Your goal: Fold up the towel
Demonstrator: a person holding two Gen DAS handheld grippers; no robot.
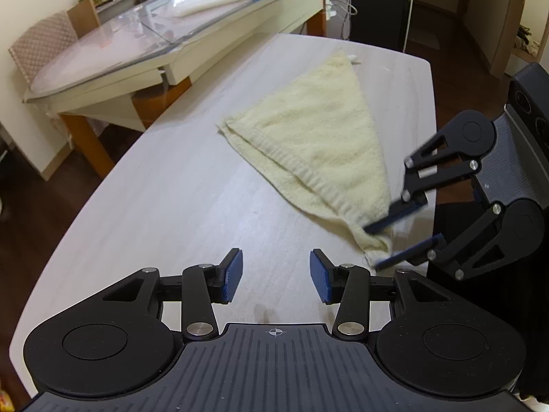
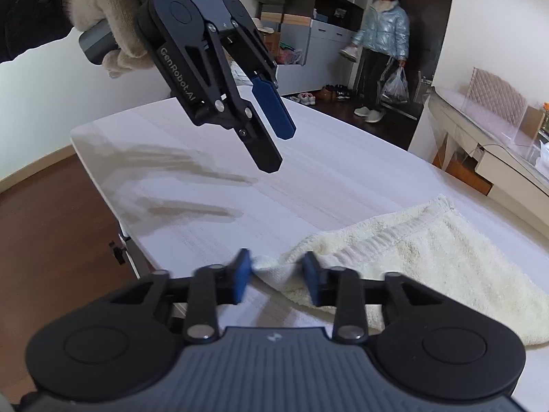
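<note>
Pale wood-grain table (image 1: 178, 185) fills both views, and on it lies the cream towel (image 1: 308, 137), folded into a long triangle whose axis runs from a far tip down to a near corner at the table's right edge. At that near corner the right gripper (image 1: 381, 245) has its blue pads (image 2: 240, 276) set either side of the cloth, a narrow gap apart; motion blur makes it hard to tell whether they press it. The left gripper (image 1: 276, 276) hangs above bare table with its fingers (image 2: 272, 113) spread partway and nothing between them, held by a hand in a white knit glove (image 2: 103, 17). Behind stands a glass-topped side table (image 1: 144, 44), and a person (image 2: 381, 41) carrying a plastic bag waits in the doorway.
</note>
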